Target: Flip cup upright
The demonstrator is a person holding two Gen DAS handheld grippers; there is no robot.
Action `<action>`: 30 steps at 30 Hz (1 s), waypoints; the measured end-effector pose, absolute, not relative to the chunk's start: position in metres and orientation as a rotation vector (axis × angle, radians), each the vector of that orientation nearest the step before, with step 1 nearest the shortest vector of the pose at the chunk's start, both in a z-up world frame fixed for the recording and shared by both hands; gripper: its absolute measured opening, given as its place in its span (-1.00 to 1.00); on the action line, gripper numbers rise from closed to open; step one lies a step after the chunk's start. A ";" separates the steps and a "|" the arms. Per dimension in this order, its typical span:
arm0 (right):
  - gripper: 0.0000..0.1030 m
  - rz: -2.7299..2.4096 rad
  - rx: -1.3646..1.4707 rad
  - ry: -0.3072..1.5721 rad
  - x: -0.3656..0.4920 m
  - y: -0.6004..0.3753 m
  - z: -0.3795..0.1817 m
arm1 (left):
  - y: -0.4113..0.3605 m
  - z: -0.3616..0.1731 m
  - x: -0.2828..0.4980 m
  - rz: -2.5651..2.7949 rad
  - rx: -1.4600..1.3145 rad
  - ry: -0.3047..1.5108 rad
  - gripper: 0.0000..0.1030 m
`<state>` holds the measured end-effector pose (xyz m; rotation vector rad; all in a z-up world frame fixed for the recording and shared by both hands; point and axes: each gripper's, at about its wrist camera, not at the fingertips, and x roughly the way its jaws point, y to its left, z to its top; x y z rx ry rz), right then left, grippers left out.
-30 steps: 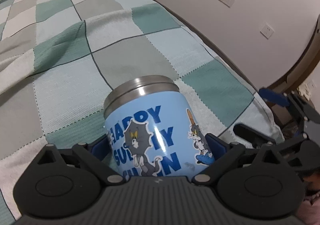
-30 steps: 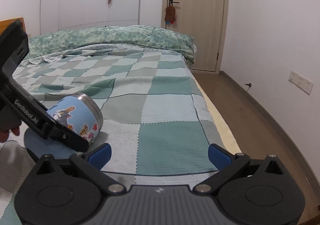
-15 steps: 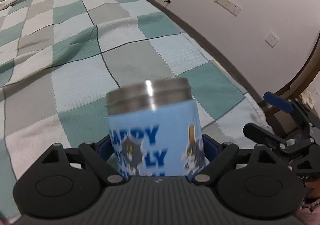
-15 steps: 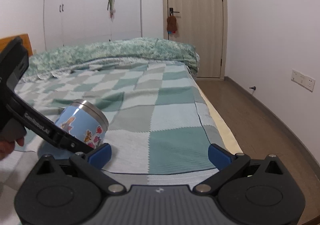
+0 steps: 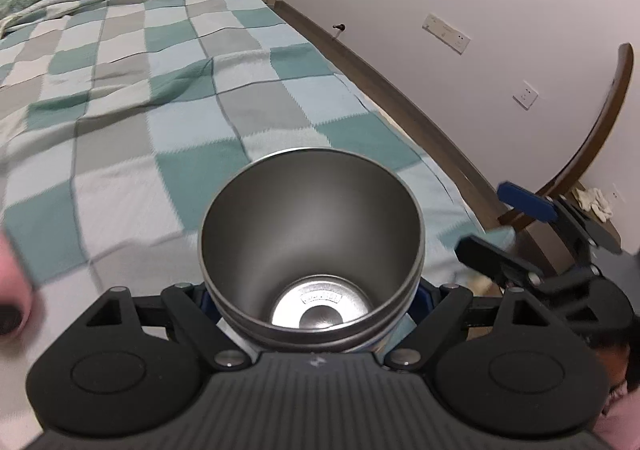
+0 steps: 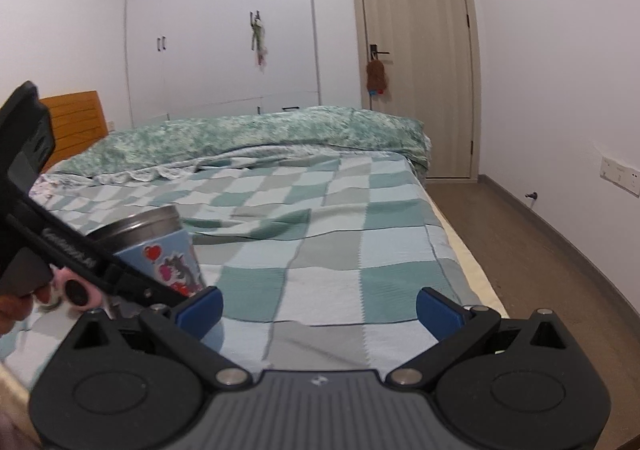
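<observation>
The cup point(image 5: 312, 246) is a steel tumbler with a blue cartoon wrap. My left gripper point(image 5: 316, 302) is shut on its body, and in the left wrist view its open mouth faces the camera, so I see down to its shiny bottom. In the right wrist view the cup point(image 6: 160, 250) stands nearly upright at the left, mouth up, held above the bed by the left gripper point(image 6: 80, 262). My right gripper point(image 6: 318, 308) is open and empty, hovering over the bed's near edge; it also shows in the left wrist view point(image 5: 516, 222) at the right.
A green and grey checked blanket point(image 6: 320, 234) covers the bed, with a rumpled green duvet point(image 6: 260, 134) at its head. The bare floor point(image 6: 520, 250), a wall with sockets point(image 6: 618, 174) and a closed door point(image 6: 416, 62) lie to the right. Wardrobes point(image 6: 220, 30) stand behind.
My left gripper has tipped the cup from lying sideways to mouth-up, so its inside now faces the left camera. Both grippers have risen a little above the bed.
</observation>
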<state>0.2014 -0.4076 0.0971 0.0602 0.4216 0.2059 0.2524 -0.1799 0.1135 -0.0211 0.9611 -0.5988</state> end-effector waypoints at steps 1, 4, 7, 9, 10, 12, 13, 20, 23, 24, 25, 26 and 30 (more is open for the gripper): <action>1.00 0.214 0.061 0.422 0.196 -0.404 0.098 | -0.174 0.115 0.243 -0.594 -0.023 0.964 0.66; 1.00 0.242 0.060 0.429 0.178 -0.392 0.099 | -0.154 0.114 0.219 -0.570 -0.035 0.985 0.66; 1.00 0.272 0.055 0.447 0.164 -0.379 0.096 | -0.136 0.106 0.202 -0.544 -0.057 1.033 0.66; 1.00 0.288 0.053 0.463 0.158 -0.370 0.093 | -0.127 0.099 0.196 -0.531 -0.069 1.068 0.67; 1.00 0.293 0.053 0.474 0.155 -0.366 0.090 | -0.124 0.094 0.195 -0.519 -0.068 1.081 0.67; 1.00 0.302 0.056 0.495 0.152 -0.359 0.085 | -0.117 0.083 0.200 -0.489 -0.075 1.101 0.67; 1.00 0.306 0.058 0.503 0.151 -0.356 0.082 | -0.115 0.078 0.205 -0.472 -0.086 1.106 0.67; 1.00 0.283 0.056 0.543 0.159 -0.345 0.064 | -0.116 0.059 0.231 -0.426 -0.078 1.006 0.67; 1.00 0.266 0.049 0.547 0.166 -0.344 0.059 | -0.115 0.054 0.239 -0.442 -0.095 0.978 0.67; 1.00 0.262 0.048 0.548 0.169 -0.344 0.058 | -0.115 0.052 0.241 -0.443 -0.098 0.976 0.67; 1.00 0.259 0.047 0.550 0.172 -0.344 0.057 | -0.115 0.051 0.242 -0.445 -0.096 0.973 0.67; 1.00 0.257 0.046 0.553 0.175 -0.344 0.056 | -0.116 0.051 0.244 -0.446 -0.087 0.972 0.67; 1.00 0.249 0.044 0.562 0.186 -0.342 0.055 | -0.113 0.062 0.234 -0.419 -0.043 0.907 1.00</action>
